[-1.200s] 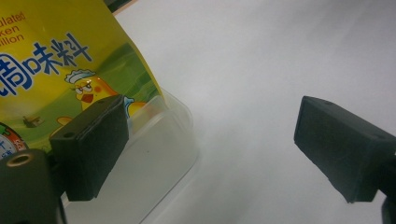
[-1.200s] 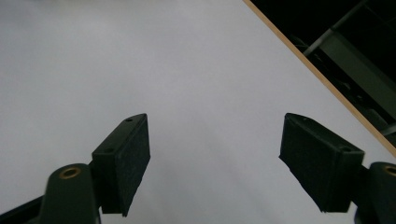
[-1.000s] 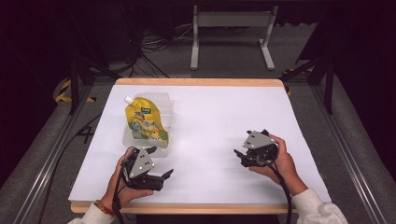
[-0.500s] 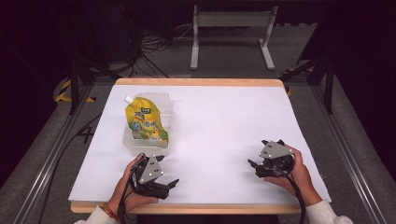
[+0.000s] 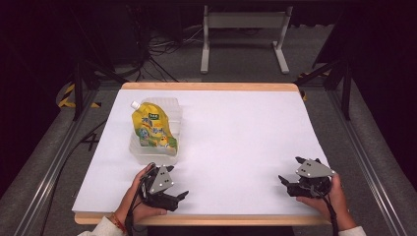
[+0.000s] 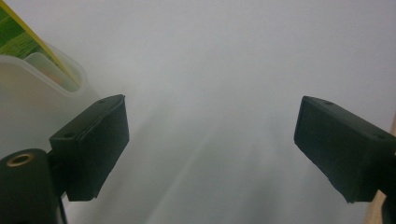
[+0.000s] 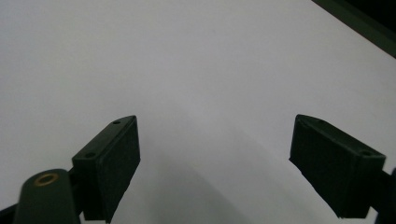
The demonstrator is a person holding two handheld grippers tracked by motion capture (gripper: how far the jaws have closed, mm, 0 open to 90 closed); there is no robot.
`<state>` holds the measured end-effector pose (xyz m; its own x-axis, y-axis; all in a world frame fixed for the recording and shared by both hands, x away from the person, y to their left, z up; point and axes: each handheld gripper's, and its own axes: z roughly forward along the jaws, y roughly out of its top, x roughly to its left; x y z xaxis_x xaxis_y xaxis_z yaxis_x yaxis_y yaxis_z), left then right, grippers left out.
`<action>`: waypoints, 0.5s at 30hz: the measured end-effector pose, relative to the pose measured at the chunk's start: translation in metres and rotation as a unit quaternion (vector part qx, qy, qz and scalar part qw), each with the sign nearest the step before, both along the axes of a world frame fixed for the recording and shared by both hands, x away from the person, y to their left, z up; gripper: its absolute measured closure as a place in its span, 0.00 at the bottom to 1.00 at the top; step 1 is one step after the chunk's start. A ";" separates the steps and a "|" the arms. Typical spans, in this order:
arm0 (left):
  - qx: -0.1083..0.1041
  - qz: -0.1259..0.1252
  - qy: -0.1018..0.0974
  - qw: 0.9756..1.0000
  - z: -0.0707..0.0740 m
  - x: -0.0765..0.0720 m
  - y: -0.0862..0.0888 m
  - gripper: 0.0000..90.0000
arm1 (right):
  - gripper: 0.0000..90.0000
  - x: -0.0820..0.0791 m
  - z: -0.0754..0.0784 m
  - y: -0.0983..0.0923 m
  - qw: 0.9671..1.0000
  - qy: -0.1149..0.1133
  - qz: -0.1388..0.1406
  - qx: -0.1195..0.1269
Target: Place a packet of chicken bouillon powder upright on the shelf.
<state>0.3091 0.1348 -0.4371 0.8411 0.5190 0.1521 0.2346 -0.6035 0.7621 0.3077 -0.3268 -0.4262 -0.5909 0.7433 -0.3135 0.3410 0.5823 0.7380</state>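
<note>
Toward the left edge of the table [image 5: 246,128], a little back from the near edge, a yellow spouted pouch [image 5: 151,126] lies inside a clear plastic tub [image 5: 174,109], its white cap pointing at the far left corner. The pouch rests flat and settled, with nothing pressing on it, so the placing looks finished: pouch in tub, tub standing on the white table top.

Both tongs sit close to the near edge, well apart from each other. The left gripper [image 5: 181,195] rests just in front of the tub, near but not touching it, jaws released with bare table between them; in the left gripper view [image 6: 210,140] the tub's rounded corner [image 6: 42,79] and a strip of the pouch [image 6: 18,42] show at the upper left, beyond the left-hand jaw. The right gripper [image 5: 285,181] lies near the right corner of the near edge, far from the tub. Its jaws have just been opening and now stand wide, with only white table surface between them in the right gripper view [image 7: 215,154].

My reading is that the main work is done and both hands are parked. Little seems left, unless another item is to be brought in.
</note>
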 end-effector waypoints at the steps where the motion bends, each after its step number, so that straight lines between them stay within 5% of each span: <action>1: 0.000 -0.001 0.000 1.000 0.000 0.000 0.000 0.12 | 0.17 -0.001 -0.001 -0.003 1.000 0.003 -0.003 0.002; 11: 0.002 -0.010 -0.008 1.000 0.001 0.003 -0.001 0.12 | 0.16 -0.016 -0.010 -0.026 0.997 0.014 -0.051 0.061; 15: 0.006 -0.020 -0.011 1.000 0.001 0.005 -0.004 0.12 | 0.15 -0.020 -0.010 -0.028 0.996 0.009 -0.064 0.060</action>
<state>0.3137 0.1312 -0.4363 0.8574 0.4835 0.1763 0.1945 -0.6216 0.7588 0.2879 -0.3544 -0.4366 -0.4940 0.8439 -0.2092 0.4196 0.4422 0.7927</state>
